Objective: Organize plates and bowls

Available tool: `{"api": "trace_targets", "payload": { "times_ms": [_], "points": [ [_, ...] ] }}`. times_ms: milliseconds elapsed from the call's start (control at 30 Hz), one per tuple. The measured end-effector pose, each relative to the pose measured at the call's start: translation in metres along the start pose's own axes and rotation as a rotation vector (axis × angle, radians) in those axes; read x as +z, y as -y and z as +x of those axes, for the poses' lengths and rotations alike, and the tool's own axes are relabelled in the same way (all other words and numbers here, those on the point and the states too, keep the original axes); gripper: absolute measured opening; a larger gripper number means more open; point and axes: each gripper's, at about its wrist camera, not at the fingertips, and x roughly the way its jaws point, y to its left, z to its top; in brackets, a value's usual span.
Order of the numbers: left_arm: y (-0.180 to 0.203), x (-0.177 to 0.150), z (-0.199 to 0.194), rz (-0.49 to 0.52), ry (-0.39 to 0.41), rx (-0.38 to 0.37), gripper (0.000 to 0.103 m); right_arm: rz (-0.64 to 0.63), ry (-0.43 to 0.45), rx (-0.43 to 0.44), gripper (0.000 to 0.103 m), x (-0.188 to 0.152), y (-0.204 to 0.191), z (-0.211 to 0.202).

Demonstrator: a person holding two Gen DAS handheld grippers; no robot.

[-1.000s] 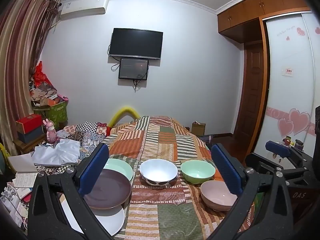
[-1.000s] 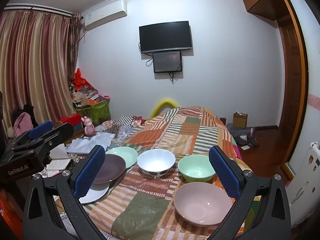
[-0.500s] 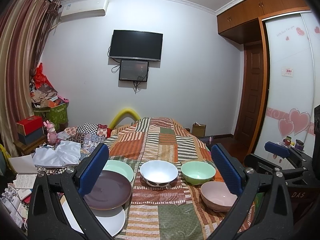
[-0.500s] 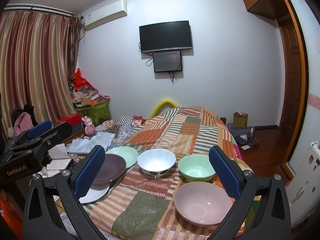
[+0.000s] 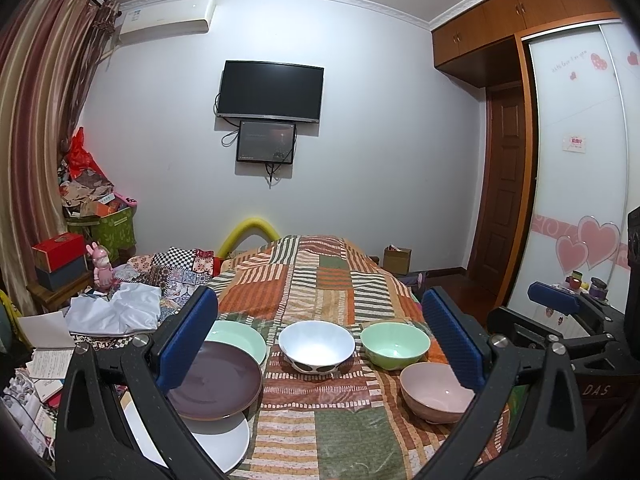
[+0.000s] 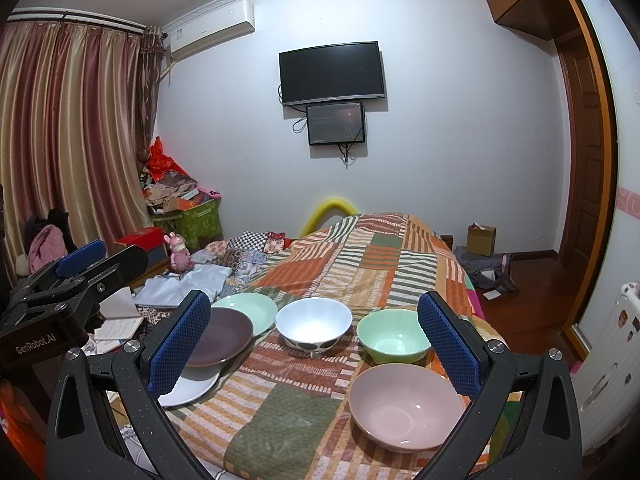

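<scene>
Dishes lie on a patchwork bedspread. On the left a purple plate overlaps a white plate and a green plate. A white bowl, a green bowl and a pink bowl sit to the right. My left gripper hangs open above them, holding nothing. My right gripper is open and empty too.
The other gripper's body shows at the right edge in the left wrist view and at the left edge in the right wrist view. Clothes and papers pile left of the bed. A wardrobe and door stand at the right.
Both views have shifted only slightly; the left wrist view sits a little lower than before. The dishes have not moved and both grippers stay open.
</scene>
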Motion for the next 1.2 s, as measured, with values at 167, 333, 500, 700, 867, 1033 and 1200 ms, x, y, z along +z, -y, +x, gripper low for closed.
{"api": "trace_targets", "payload": {
  "times_ms": [167,333,500,700,867,1033,1200],
  "points": [
    [0.0,0.0,0.0,-0.001,-0.001,-0.003,0.103,0.001,-0.001,0.0,0.103,0.001,-0.001,0.0],
    [0.003,0.001,0.002,0.003,-0.002,-0.004,0.103,0.001,0.0,0.001,0.103,0.0,0.0,0.0],
    [0.003,0.001,0.002,0.0,-0.004,-0.005,0.103,0.001,-0.002,0.001,0.103,0.0,0.0,0.0],
    [-0.003,-0.001,0.005,-0.009,-0.006,-0.004,0.103,0.003,-0.002,0.002,0.103,0.0,0.0,0.001],
    [-0.004,-0.003,0.006,-0.013,-0.009,-0.003,0.103,0.002,-0.005,0.002,0.103,-0.001,-0.002,0.001],
    [-0.008,-0.005,0.011,-0.014,-0.021,-0.001,0.103,0.005,-0.013,0.001,0.103,-0.003,-0.004,0.005],
    [-0.015,-0.009,0.018,-0.02,-0.038,-0.003,0.103,0.007,-0.034,0.002,0.103,-0.006,-0.006,0.014]
  ]
}}
